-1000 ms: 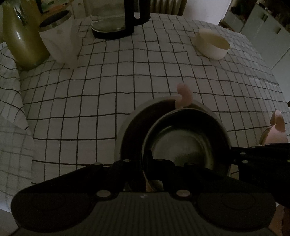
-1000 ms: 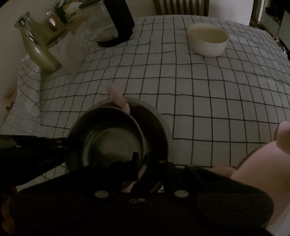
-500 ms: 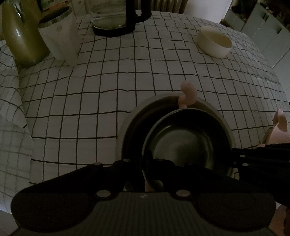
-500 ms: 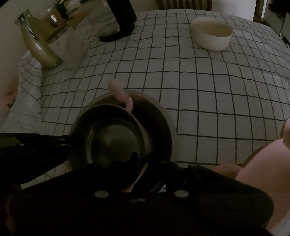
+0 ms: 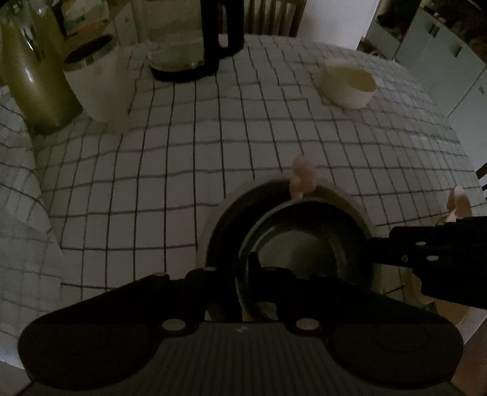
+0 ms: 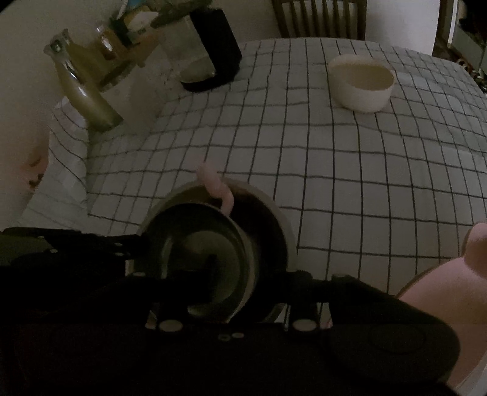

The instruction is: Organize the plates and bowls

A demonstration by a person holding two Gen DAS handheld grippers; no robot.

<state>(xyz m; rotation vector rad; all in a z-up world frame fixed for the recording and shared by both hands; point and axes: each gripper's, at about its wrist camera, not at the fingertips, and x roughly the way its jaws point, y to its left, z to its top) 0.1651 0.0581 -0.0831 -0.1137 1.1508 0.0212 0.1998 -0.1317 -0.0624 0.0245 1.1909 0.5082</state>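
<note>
Left wrist: the dark inner bowl point(image 5: 304, 243) is pinched at its near rim by the left claw point(image 5: 248, 274), inside the grey outer bowl point(image 5: 213, 225).
Right wrist: the same rim is pinched by the right claw point(image 6: 213, 268); the white bowl point(image 6: 360, 86), far ahead, is seen nearer than 1 second ago, so the stack is judged carried toward it.

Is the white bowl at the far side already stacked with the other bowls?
No, the white bowl sits alone on the tablecloth, apart from the nested bowls.

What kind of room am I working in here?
Likely a home kitchen or dining area: a table under a checked tablecloth, a wooden chair behind it, and a kettle.
</note>
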